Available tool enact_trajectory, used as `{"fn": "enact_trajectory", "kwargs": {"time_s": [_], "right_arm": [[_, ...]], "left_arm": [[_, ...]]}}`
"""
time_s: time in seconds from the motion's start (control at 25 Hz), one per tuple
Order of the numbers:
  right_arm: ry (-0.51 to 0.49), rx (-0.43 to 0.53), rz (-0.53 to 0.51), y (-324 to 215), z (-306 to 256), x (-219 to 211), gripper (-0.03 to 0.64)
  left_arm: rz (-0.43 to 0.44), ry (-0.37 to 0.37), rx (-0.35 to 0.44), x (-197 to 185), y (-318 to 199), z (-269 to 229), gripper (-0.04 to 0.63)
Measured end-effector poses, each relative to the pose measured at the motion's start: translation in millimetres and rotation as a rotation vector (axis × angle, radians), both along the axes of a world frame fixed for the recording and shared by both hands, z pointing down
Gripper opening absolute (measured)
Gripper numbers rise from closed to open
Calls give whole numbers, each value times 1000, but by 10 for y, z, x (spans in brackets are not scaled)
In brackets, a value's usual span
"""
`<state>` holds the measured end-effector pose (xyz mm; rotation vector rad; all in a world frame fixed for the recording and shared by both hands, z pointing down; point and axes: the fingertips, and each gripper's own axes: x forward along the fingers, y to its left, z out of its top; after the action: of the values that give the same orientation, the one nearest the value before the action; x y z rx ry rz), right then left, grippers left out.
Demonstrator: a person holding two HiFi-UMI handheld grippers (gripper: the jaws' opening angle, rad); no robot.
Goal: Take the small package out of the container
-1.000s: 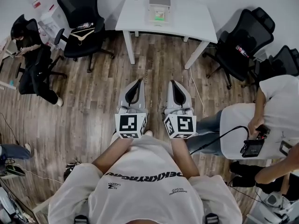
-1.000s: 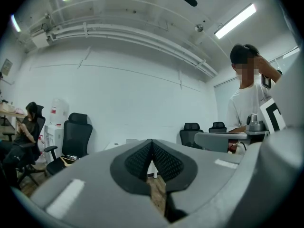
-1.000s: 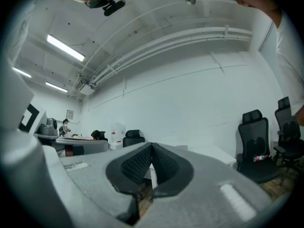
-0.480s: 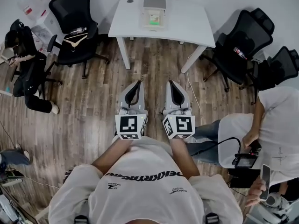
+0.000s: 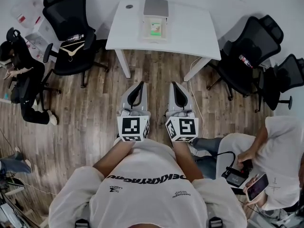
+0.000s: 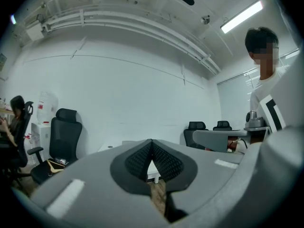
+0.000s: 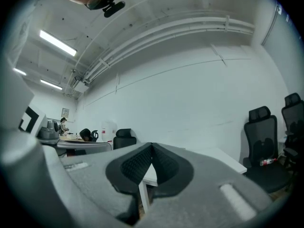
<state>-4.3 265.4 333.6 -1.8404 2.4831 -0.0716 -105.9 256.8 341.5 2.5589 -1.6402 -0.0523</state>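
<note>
Head view: left claw [image 5: 141, 84] and right claw [image 5: 174, 84] side by side over the wood floor [image 5: 95, 108], well short of the white table [image 5: 194, 30] — container [image 5: 145, 35] sits on it, small package [image 5: 155, 31] inside. Left gripper view: claw shut, nothing between the jaws. Right gripper view: same — closed, empty, table leg visible past the tips.

The only lettering is on the person's shirt [image 5: 147, 175], upside down and not reliably readable.
</note>
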Motion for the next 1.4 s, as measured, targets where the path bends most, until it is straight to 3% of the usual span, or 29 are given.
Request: {"fn": "enact_trajectory", "kwargs": {"time_s": [0.76,1.4], "right_arm": [[25,-32,51,-1604,-107,211,-2],[29,-45,84,-2313,36,423,-1]], "left_arm": [[35,13,-26,192,-1678,-111,5],[42,-7,-50,397,-2357,65,5]]}}
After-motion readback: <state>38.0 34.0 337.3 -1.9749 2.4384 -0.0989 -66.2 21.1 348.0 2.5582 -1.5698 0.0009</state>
